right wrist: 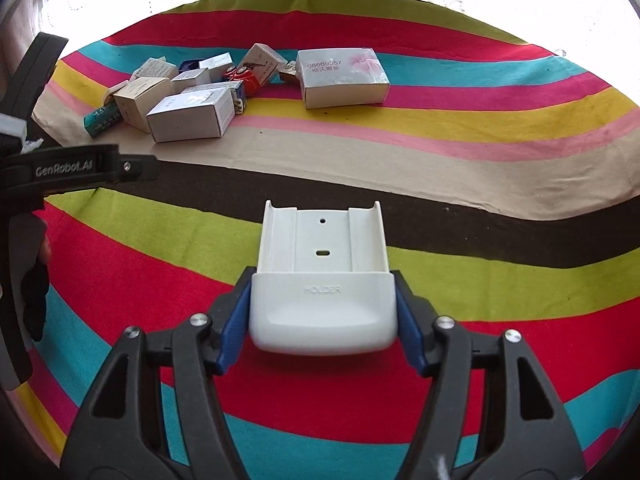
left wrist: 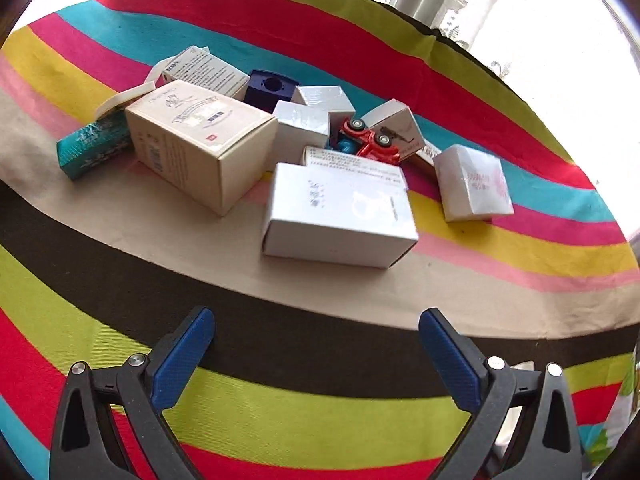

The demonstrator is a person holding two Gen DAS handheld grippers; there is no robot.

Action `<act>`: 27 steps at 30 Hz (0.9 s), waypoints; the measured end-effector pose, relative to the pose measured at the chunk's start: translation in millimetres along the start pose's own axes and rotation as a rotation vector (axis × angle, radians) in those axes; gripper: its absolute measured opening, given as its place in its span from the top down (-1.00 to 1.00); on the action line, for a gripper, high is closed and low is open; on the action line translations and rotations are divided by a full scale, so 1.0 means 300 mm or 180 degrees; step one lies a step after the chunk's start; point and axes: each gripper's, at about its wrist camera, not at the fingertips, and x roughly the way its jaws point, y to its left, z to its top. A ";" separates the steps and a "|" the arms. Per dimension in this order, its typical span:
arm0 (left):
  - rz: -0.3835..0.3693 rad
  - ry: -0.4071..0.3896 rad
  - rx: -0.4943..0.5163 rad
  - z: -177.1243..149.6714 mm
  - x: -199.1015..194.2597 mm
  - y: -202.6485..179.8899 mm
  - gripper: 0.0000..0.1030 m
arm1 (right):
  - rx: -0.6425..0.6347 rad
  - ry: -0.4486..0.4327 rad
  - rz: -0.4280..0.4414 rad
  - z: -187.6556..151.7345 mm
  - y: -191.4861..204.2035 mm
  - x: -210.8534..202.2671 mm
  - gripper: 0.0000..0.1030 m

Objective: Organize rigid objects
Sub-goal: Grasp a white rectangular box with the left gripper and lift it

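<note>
Right gripper (right wrist: 322, 322): closed on the white holder (right wrist: 322, 280), pads against its two side walls, above the near striped cloth (right wrist: 480, 152).
Left gripper (left wrist: 316, 344): jaws wide apart, nothing held.
Holder handling: probably light, stiff, smooth plastic; grip at the thicker base.
Box pile (right wrist: 188, 92): far left.

A left gripper (left wrist: 316, 320) hangs with its blue-padded fingers (left wrist: 182, 360) spread wide and empty over a striped tablecloth (left wrist: 280, 420). Beyond it, a white carton (left wrist: 340, 216) lies nearest, a beige box (left wrist: 196, 140) to its left beside a teal pack (left wrist: 92, 148). A red toy car (left wrist: 370, 142) sits overturned among smaller white boxes (left wrist: 472, 182).
</note>
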 end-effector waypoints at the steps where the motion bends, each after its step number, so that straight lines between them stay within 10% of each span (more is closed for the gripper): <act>1: 0.0010 -0.0022 -0.0172 0.020 0.009 -0.016 -1.00 | 0.0004 -0.0001 0.0005 0.000 -0.002 0.000 -0.30; 5: 0.0467 -0.0395 -0.0809 0.085 0.007 -0.050 -1.00 | 0.0012 -0.0002 0.0013 0.001 -0.006 0.001 -0.30; 10: 0.0632 -0.0258 -0.1145 0.126 0.079 -0.029 -1.00 | 0.0035 -0.0003 0.0034 0.001 -0.008 -0.002 -0.31; 18: 0.0750 0.0058 -0.0152 -0.032 -0.107 0.126 -0.68 | 0.0051 -0.0007 0.0050 0.000 -0.004 -0.002 -0.31; 27: -0.0142 -0.0277 -0.0689 -0.008 -0.254 0.154 -0.68 | 0.0022 -0.0008 0.0014 -0.002 0.002 -0.003 -0.31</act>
